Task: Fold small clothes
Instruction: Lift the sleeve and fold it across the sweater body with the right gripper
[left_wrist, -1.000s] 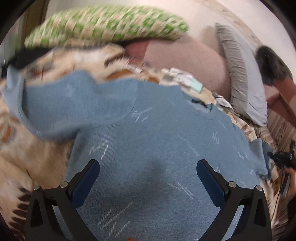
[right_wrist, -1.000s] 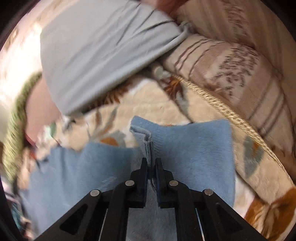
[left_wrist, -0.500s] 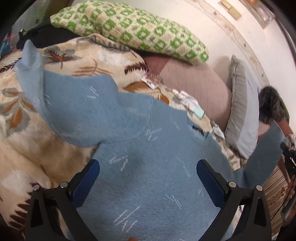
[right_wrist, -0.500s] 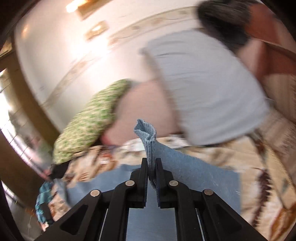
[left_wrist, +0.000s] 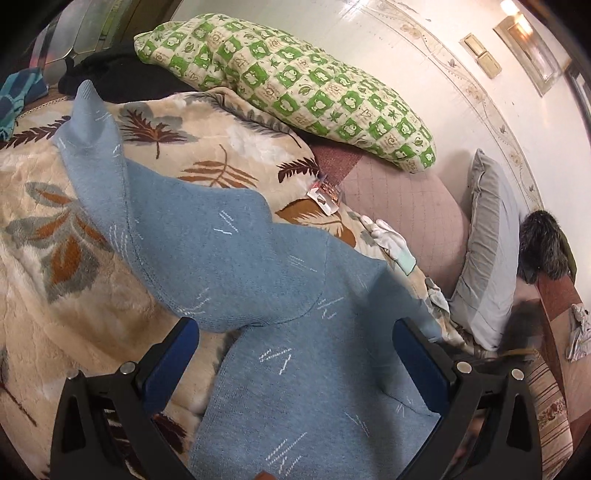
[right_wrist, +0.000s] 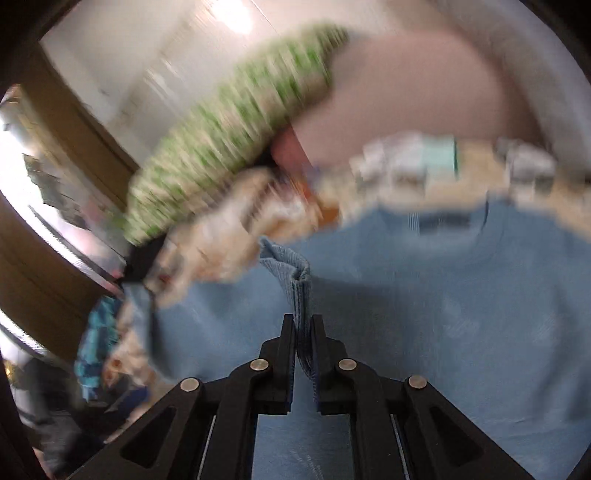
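1. My left gripper (left_wrist: 295, 350) has a black angular frame, blue pads (left_wrist: 168, 363) on its fingers, and silver screws at the joints.
2. My right gripper (right_wrist: 303, 332) is all black, with four silver screws.

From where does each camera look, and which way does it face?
Left wrist: sits behind the open left gripper, looks down over the blue sweater on the leaf blanket toward the green pillow; only its fingers show.
Right wrist: sits behind the right gripper, shut on a sweater edge, faces the same pillow; blurred.
Shared: sweater, blanket, green pillow.
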